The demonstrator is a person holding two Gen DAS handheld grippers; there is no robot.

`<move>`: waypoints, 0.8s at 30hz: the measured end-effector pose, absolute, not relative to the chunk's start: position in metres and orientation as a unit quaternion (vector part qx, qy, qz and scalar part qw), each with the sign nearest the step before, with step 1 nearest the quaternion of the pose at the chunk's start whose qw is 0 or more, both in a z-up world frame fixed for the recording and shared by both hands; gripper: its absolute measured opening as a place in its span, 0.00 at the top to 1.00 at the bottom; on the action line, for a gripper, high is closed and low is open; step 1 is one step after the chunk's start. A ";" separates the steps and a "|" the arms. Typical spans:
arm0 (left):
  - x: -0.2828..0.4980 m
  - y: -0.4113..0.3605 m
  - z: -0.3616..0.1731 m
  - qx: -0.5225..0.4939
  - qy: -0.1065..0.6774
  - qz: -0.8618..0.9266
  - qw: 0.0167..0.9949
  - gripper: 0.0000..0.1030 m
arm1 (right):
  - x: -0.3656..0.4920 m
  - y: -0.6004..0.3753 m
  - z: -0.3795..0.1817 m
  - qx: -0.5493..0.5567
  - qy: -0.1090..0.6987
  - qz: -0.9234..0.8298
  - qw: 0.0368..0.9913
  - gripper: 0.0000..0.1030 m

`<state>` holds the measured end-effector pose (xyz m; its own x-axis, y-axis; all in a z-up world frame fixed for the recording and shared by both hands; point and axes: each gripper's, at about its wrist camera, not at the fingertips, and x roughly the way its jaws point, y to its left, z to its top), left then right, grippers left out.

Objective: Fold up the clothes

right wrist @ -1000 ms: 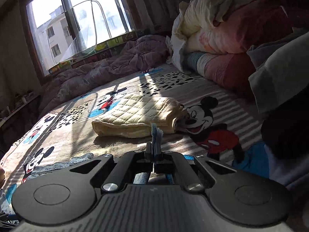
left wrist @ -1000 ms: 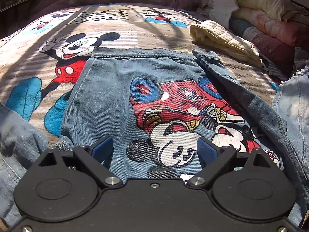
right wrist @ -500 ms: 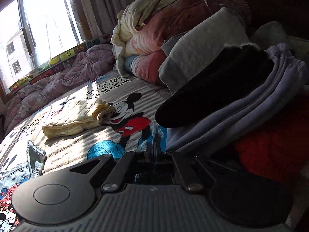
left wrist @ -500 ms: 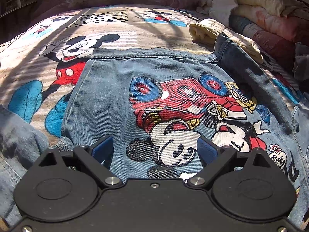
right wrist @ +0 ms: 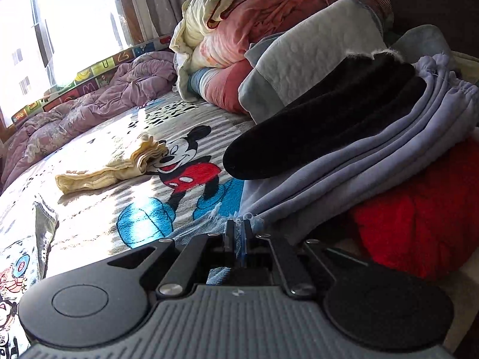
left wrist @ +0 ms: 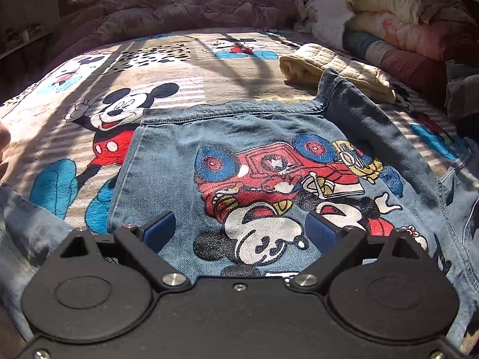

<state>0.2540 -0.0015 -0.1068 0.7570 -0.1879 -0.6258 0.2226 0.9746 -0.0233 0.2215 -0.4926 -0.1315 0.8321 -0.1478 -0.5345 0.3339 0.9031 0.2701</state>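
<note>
A denim jacket with a red car and Mickey print lies back-up on the Mickey bedspread. My left gripper is open and empty, low over the jacket's near part. One sleeve lies stretched along the jacket's right side. My right gripper is shut on a frayed denim edge of the jacket, low over the bed beside the pile of clothes. The jacket's printed part shows at the left edge of the right wrist view.
A folded cream quilted cloth lies beyond the jacket. Rolled quilts are stacked at the right. A pile of lilac, black and red garments lies right ahead of my right gripper. A purple duvet lies under the window.
My right gripper has carried the denim edge out to the right, from above the bed's middle to beside the clothes pile, spreading the sleeve off the print. The left gripper has stayed put.
</note>
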 end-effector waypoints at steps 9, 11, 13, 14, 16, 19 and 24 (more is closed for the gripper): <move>0.152 -0.125 -0.112 0.191 0.275 -0.394 0.856 0.10 | 0.175 -0.493 -0.147 0.334 0.222 -0.125 0.908 0.61; 0.142 -0.141 -0.129 0.243 0.274 -0.395 0.843 0.22 | 0.178 -0.492 -0.154 0.341 0.228 -0.113 0.905 0.61; 0.140 -0.148 -0.146 0.266 0.286 -0.401 0.829 0.34 | 0.184 -0.493 -0.161 0.347 0.230 -0.107 0.903 0.61; 0.142 -0.149 -0.152 0.268 0.292 -0.404 0.824 0.34 | 0.189 -0.495 -0.164 0.349 0.230 -0.108 0.902 0.61; 0.147 -0.145 -0.155 0.255 0.304 -0.410 0.821 0.35 | 0.200 -0.503 -0.174 0.375 0.233 -0.106 0.891 0.63; 0.151 -0.140 -0.153 0.243 0.318 -0.423 0.813 0.35 | 0.212 -0.506 -0.182 0.380 0.229 -0.100 0.891 0.94; 0.153 -0.138 -0.153 0.236 0.327 -0.436 0.805 0.35 | 0.224 -0.481 -0.125 0.256 0.166 -0.027 0.952 0.95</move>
<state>0.1527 -0.1382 -0.1535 0.4067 -0.5467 -0.7319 0.8556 0.5088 0.0955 0.2245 -0.4806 -0.1247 0.9433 0.0329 -0.3304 0.1372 0.8676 0.4780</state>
